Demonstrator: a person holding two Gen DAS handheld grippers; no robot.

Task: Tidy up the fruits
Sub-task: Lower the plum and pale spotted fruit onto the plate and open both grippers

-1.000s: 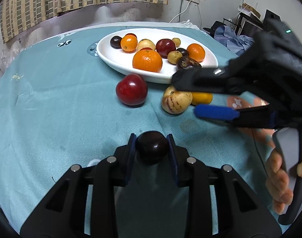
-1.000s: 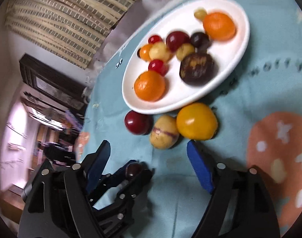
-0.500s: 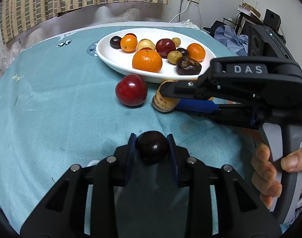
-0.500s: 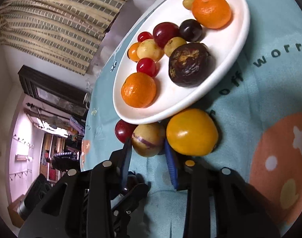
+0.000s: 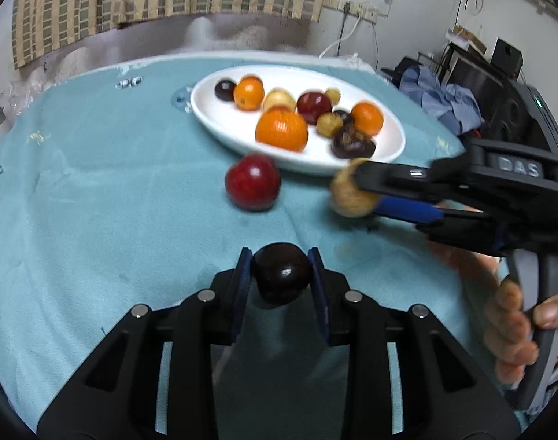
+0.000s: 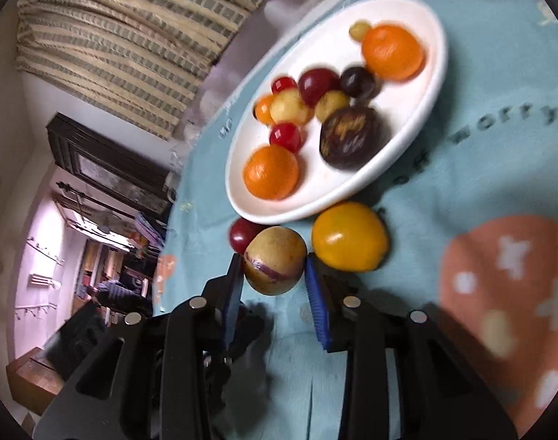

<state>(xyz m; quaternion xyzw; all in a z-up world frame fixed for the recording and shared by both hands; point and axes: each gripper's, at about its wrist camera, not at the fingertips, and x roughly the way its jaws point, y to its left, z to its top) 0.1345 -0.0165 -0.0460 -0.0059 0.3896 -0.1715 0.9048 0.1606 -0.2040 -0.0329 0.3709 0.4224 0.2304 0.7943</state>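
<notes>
Gathering loose fruit toward the white plate (image 6: pixel 431 84) at upper centre of the bench (image 5: pixel 95 183). Next, likely lifting both catches over its rim. Right claw (image 6: pixel 273 282), lower centre, nearly closed on the pale striped fruit (image 6: pixel 275 260). Left claw (image 5: pixel 280 275), bottom centre, clamped on the dark plum (image 5: pixel 281 277).

We count one white oval plate (image 6: pixel 434 84), three oranges (image 6: pixel 392 51) on it, two red cherries (image 6: pixel 286 136), one yellow tomato (image 6: pixel 348 236), one striped pepino melon (image 6: pixel 275 258), two grippers (image 5: pixel 280 275).
</notes>
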